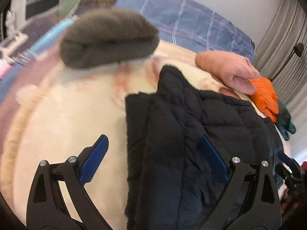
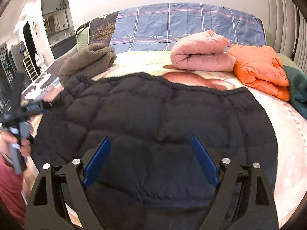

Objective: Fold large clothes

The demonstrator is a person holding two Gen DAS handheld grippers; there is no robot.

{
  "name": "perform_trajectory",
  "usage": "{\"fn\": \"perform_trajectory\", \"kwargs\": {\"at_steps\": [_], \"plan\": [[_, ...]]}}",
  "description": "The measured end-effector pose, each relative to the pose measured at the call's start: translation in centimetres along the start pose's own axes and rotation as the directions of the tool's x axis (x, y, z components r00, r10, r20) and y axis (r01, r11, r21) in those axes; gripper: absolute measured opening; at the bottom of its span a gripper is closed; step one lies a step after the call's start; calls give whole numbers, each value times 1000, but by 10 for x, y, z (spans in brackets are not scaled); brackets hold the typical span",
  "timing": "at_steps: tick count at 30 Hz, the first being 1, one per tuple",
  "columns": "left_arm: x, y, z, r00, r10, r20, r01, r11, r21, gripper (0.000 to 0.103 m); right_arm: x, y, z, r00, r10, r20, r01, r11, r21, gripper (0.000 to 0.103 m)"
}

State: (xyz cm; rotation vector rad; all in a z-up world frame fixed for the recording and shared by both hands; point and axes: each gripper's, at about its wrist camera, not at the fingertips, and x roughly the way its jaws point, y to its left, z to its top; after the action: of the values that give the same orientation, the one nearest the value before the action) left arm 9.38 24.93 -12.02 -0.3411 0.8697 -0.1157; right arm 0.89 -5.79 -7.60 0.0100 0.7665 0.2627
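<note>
- Your left gripper (image 1: 153,161) stands wide, blue pads spread and holding nothing; its left pad hangs over the cream blanket (image 1: 67,115), its right pad over the black quilted jacket (image 1: 191,134); whether either pad touches the cloth, you cannot tell.
- The jacket's left edge runs up between your left gripper's two fingers; the garment fills the right half of that view.
- Your right gripper (image 2: 151,159) is also spread wide and holds nothing; both blue pads sit over the middle of the jacket (image 2: 153,115), which lies spread flat across the bed.
- In the right wrist view your left hand (image 2: 17,143) shows at the left edge, wrapped round its gripper's handle beside the jacket's left side; the image there is blurred.
- Beyond the jacket on the blanket lies a folded grey fleece (image 2: 88,61) at the far left, touching the jacket's far corner.
- A folded pink quilted piece (image 2: 201,53) lies at the far right; just beside it is a folded orange jacket (image 2: 259,67), then a dark teal cloth (image 2: 299,90) at the edge.
- A blue checked pillow (image 2: 182,25) stands along the head of the bed.
</note>
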Motion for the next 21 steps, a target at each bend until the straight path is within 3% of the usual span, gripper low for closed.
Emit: {"fn": "perform_trajectory", "kwargs": {"at_steps": [5,11,17,18,21], "plan": [[24,11,-16,997,-37,-61,38,999,5,97,13,4,22,1000,4,0,-4,1000,-2,86],[26,19,-21,995,-81,-56,81,997,-1,97,43,16,57,999,39,-26,-39,999,4,71],[25,24,-19,991,-123,-59,123,992,8,96,101,9,70,995,19,-101,-13,999,52,71],[25,27,-18,989,-139,-60,139,990,4,95,121,7,63,992,16,-125,-10,999,46,76],[25,31,-14,977,-204,-60,204,979,0,88,130,11,54,995,-8,-103,9,1000,14,78]]}}
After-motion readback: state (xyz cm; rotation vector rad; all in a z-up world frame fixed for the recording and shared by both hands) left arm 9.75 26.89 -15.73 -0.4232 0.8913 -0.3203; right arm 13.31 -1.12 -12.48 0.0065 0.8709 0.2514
